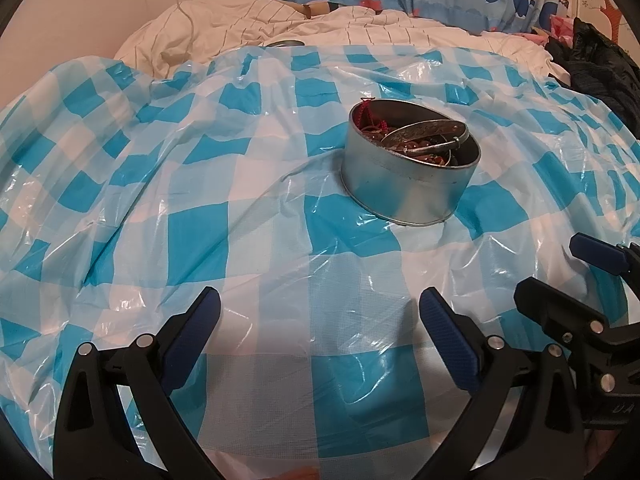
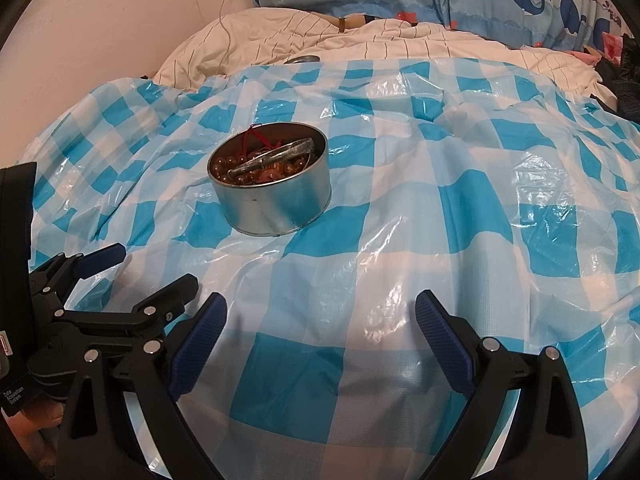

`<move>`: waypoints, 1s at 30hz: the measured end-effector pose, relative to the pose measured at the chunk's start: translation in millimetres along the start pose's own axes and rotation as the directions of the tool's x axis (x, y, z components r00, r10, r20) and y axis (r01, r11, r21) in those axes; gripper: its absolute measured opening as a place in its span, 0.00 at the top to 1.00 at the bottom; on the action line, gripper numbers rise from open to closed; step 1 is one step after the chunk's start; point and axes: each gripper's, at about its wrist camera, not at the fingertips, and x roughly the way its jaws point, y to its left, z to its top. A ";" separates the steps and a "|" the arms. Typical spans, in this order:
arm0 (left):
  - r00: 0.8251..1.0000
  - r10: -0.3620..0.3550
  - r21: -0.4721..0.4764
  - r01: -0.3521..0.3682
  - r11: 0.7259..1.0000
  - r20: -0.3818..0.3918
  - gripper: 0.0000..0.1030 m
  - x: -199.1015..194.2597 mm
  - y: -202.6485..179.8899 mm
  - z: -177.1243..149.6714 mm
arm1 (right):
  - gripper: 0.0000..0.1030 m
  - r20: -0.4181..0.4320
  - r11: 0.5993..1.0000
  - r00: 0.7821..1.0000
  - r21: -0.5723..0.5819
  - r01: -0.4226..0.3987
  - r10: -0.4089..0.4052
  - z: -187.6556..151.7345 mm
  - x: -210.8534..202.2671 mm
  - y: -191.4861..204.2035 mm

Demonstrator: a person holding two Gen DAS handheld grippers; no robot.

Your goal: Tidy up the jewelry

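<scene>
My left gripper [image 1: 320, 316] and right gripper [image 2: 320, 320] both hang with jaws spread wide and empty over the checked plastic sheet [image 2: 400, 220] on the bed. Ahead, apart from both, stands the round tin [image 2: 276, 204], upright, holding the beads [image 2: 236, 170] and a silver bangle [image 1: 430, 136].

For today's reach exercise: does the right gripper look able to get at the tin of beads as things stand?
Probably yes. The right gripper is open, and only bare checked sheet lies between it and the tin.
</scene>
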 end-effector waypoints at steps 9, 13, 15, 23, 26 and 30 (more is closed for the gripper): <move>1.000 0.001 0.001 -0.001 1.000 -0.001 0.07 0.4 0.1 0.6 | 0.11 -0.001 1.000 1.000 0.000 0.000 0.000 0.5 -0.1 -0.3; 1.000 0.001 0.001 -0.001 1.000 -0.001 0.07 0.3 0.2 0.2 | 0.11 -0.002 1.000 1.000 0.000 0.000 0.000 0.4 -0.2 -0.5; 1.000 0.002 0.002 -0.002 1.000 -0.002 0.07 0.4 0.1 0.1 | 0.11 -0.003 1.000 1.000 -0.001 0.001 -0.001 0.2 1.2 1.4; 1.000 0.001 -0.002 -0.001 1.000 -0.004 0.07 1.8 1.1 0.8 | 0.11 -0.006 1.000 1.000 -0.001 0.001 -0.001 -1.3 2.8 2.8; 1.000 0.000 -0.006 0.000 1.000 -0.006 0.07 2.7 1.8 -0.5 | 0.11 -0.006 1.000 1.000 0.000 0.001 -0.001 -0.9 2.7 2.8; 1.000 0.001 -0.007 -0.001 1.000 -0.008 0.07 2.8 1.9 0.4 | 0.11 -0.006 1.000 1.000 -0.001 0.001 -0.001 -1.5 2.7 2.7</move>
